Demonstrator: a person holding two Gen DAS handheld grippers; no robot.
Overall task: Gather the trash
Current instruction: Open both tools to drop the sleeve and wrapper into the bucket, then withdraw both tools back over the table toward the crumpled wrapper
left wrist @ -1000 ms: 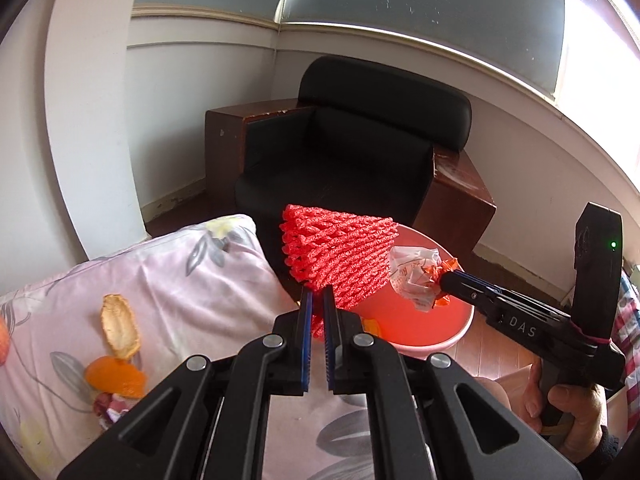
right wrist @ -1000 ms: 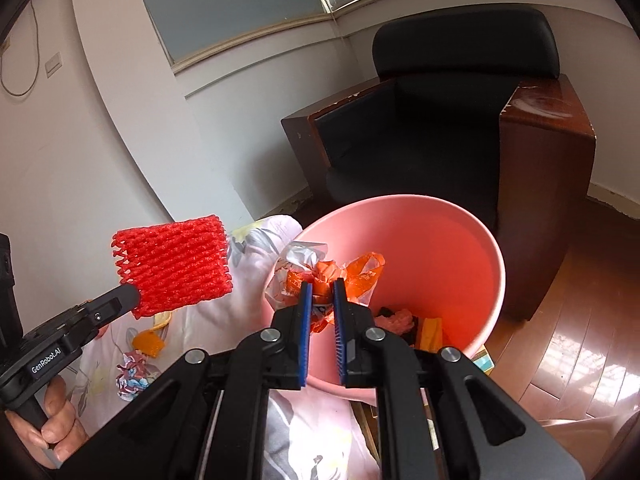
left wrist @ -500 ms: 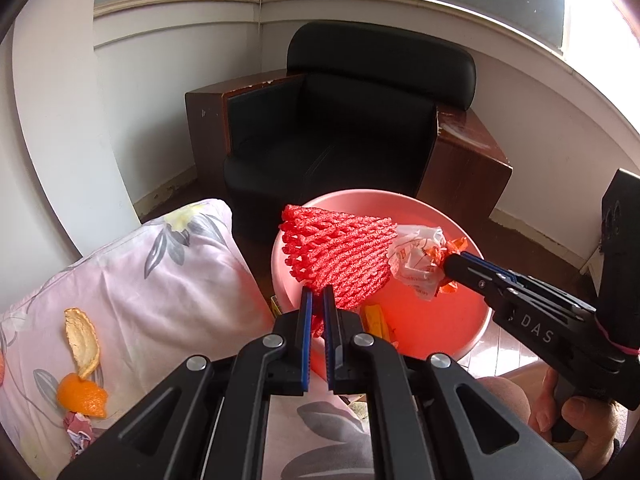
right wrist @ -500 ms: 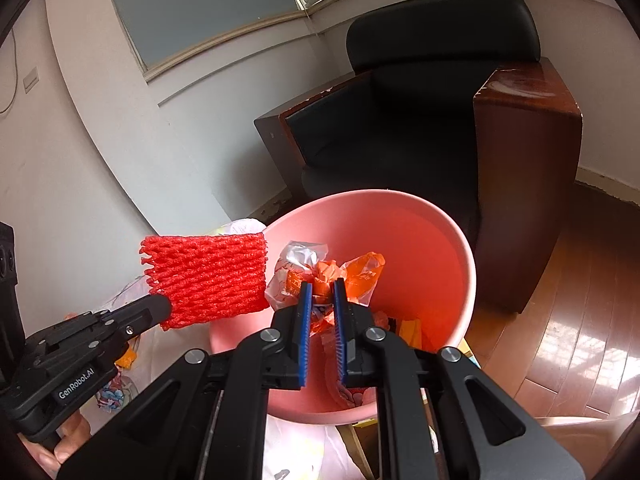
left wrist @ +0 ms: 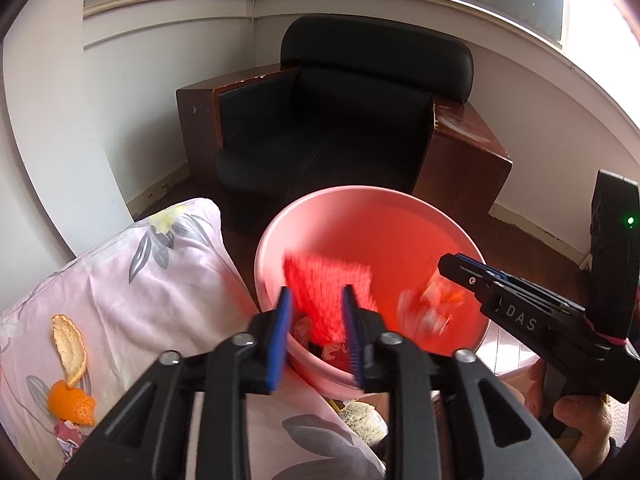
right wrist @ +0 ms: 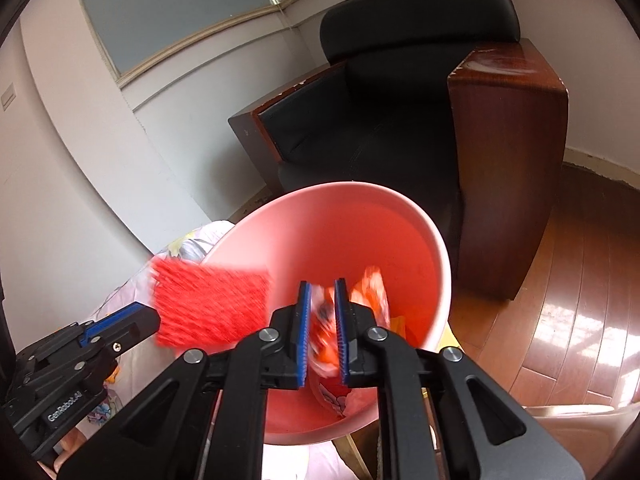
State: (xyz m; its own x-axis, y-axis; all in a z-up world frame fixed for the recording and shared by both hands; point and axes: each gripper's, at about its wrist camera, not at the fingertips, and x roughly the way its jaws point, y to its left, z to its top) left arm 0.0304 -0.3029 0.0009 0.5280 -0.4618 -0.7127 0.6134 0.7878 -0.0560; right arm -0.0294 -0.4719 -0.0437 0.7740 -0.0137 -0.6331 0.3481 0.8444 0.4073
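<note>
Red foam netting (left wrist: 326, 292), clamped in the left gripper (left wrist: 316, 334) half a second ago, now hangs blurred between its opening jaws, free of the pads and dropping into the pink bin (left wrist: 472, 248). The right gripper (right wrist: 322, 330) has come down over the bin, and its jaws are only starting to part, narrow around the crumpled orange-and-white wrapper (right wrist: 326, 322), which looks not yet clear of them. Judged from this, two pieces are nearly binned, while orange peel (left wrist: 70, 374) still lies on the floral bedding (left wrist: 152, 292).
</note>
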